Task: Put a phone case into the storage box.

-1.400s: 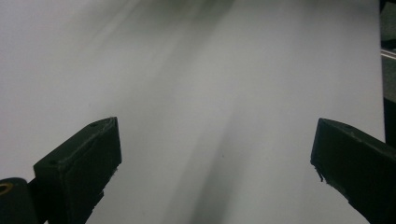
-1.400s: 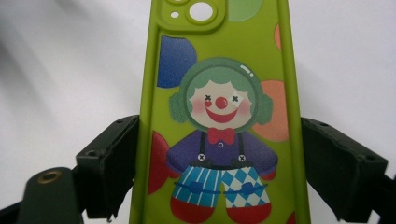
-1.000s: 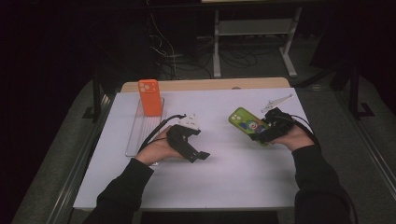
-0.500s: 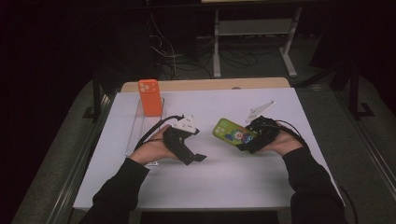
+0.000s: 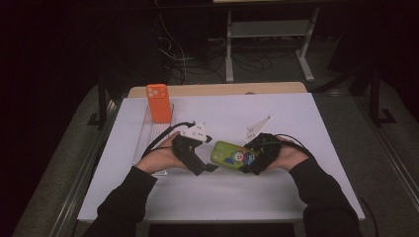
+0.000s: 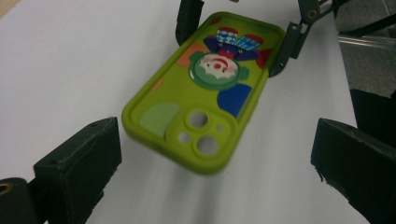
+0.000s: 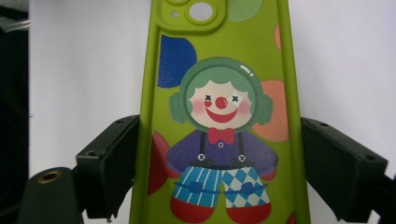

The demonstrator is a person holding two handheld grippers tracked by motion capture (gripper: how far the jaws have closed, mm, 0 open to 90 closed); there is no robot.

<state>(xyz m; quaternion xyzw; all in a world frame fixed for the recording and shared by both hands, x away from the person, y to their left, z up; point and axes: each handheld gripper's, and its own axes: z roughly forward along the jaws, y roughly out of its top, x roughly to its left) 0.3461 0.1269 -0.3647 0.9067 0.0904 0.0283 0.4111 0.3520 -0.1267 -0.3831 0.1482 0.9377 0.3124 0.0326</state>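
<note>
A green phone case (image 5: pixel 230 154) with a clown picture hangs just above the white table, camera holes toward my left hand. My right gripper (image 5: pixel 252 160) is shut on its lower end; in the right gripper view the two jaws (image 7: pixel 219 135) press on the long edges of the case (image 7: pixel 219 84). My left gripper (image 5: pixel 206 155) stands open right in front of the case's camera end. In the left gripper view its jaws (image 6: pixel 217 128) are spread wide on either side of that end of the case (image 6: pixel 205 93) without touching it.
An orange phone (image 5: pixel 158 102) stands upright at the far end of a clear tray (image 5: pixel 146 143) on the left. The white table sheet (image 5: pixel 306 113) stretches to the right and front. Desk legs and cables lie beyond the far edge.
My right hand has carried the green case leftward across the table until its camera end reached the left gripper's jaws. The left hand has hardly moved.
</note>
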